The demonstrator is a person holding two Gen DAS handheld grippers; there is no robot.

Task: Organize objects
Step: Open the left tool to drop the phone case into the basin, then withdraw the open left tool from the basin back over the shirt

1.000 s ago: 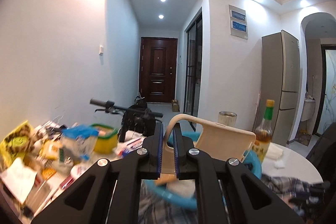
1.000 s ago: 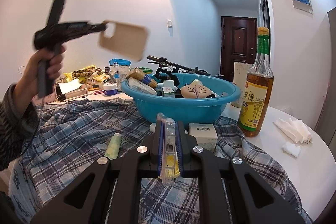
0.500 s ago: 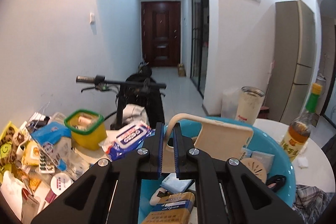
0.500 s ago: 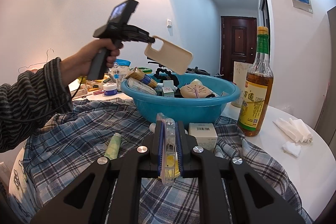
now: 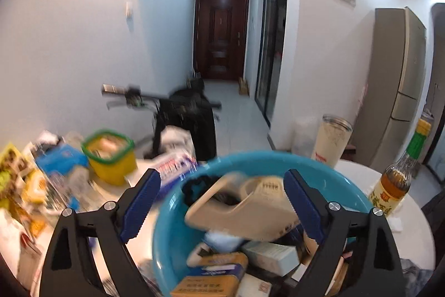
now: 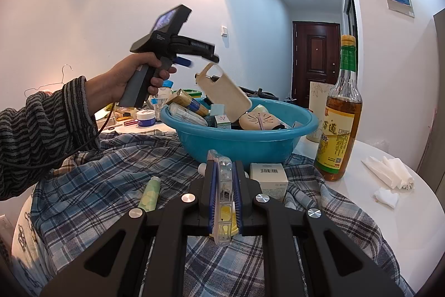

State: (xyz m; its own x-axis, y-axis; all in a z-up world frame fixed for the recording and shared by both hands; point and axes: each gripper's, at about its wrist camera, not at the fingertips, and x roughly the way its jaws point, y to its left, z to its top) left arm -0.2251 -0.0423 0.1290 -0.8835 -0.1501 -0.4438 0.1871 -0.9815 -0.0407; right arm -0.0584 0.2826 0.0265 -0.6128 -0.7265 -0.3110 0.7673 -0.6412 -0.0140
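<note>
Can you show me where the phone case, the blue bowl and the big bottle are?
phone case (image 6: pixel 226 93): right wrist view, middle of its flat back.
blue bowl (image 6: pixel 239 139): right wrist view, front of its outer wall.
bottle (image 6: pixel 338 141): right wrist view, on its yellow label.

One round teal plastic basin (image 6: pixel 242 142) sat at the centre of the right wrist view. One beige rectangular phone case (image 6: pixel 225 93) showed above it. One tall glass bottle of amber liquid with a green neck and yellow cap (image 6: pixel 340 113) stood at the right. Two crumpled white tissues (image 6: pixel 389 171) lay at the lower right. One small white cardboard box with a barcode (image 6: pixel 268 177) and one pale green tube (image 6: pixel 150 192) appeared low in the frame. In the left wrist view, one yellow tub with a green rim (image 5: pixel 109 157) sat at left, and one cream tumbler (image 5: pixel 332 141) at right.
</note>
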